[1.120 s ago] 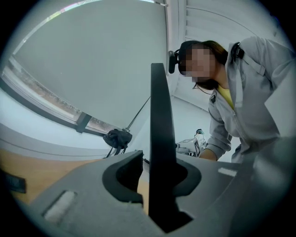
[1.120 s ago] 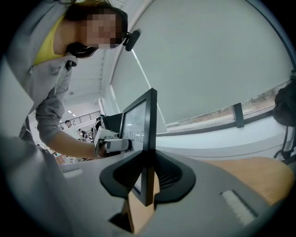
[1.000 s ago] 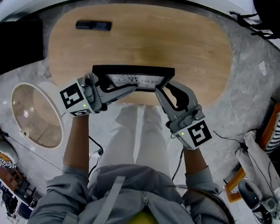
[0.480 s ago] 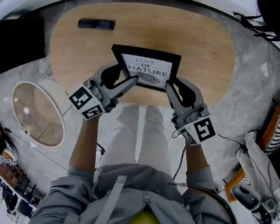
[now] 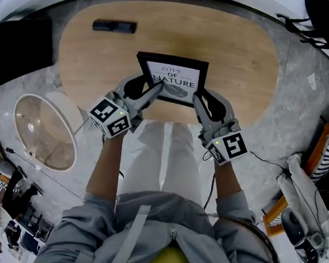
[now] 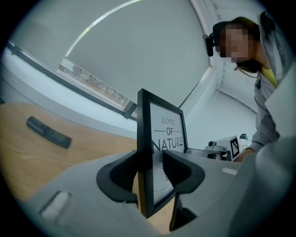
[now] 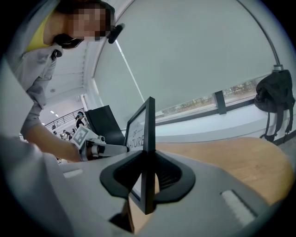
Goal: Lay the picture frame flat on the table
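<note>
The picture frame (image 5: 170,79), now tipped face-up toward 12 o'clock, looks nearly flat; the left gripper's (image 5: 151,91) just-tightened fingers and the right gripper (image 5: 197,99) pinch it.

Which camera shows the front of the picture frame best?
The head view: the whole picture frame faces the camera, its print readable. The left gripper view shows it obliquely; the right gripper view shows mostly its edge.
</note>
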